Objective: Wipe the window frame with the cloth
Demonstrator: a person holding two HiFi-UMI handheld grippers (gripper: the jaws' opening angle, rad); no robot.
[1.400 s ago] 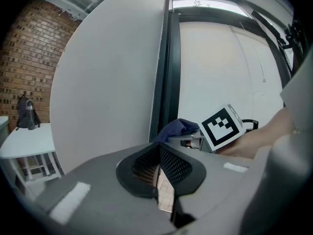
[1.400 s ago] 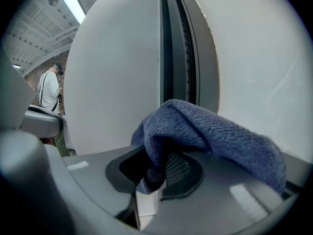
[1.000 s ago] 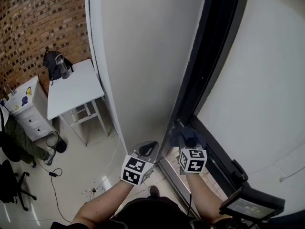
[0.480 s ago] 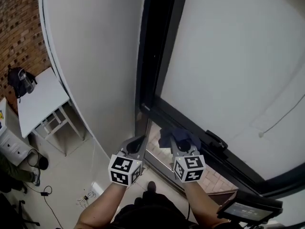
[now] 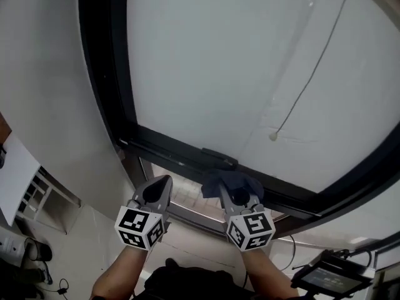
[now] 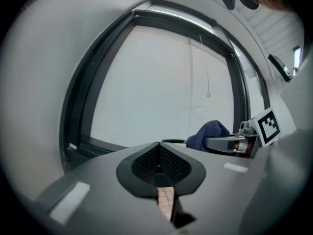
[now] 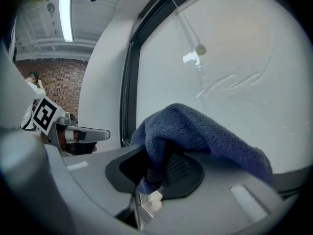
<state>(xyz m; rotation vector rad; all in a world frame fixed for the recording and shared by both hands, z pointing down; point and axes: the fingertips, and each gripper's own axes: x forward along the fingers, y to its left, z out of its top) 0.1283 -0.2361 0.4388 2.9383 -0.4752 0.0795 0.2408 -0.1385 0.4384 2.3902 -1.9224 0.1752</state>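
The dark blue cloth (image 5: 230,180) sits bunched at the lower rail of the black window frame (image 5: 175,150), just on the near side of the latch (image 5: 219,159). The right gripper (image 5: 232,195) pinches its folds between clamped jaws. Just to the left, the left gripper (image 5: 157,189) hangs near the same rail, jaws pressed together on nothing.

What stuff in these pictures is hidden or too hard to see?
1. Whether the cloth touches the window frame: head view, the cloth covers that spot.
2. The right gripper jaw tips: right gripper view, the cloth drapes over them.
3. Outdoors: every view, the white covering blocks it.
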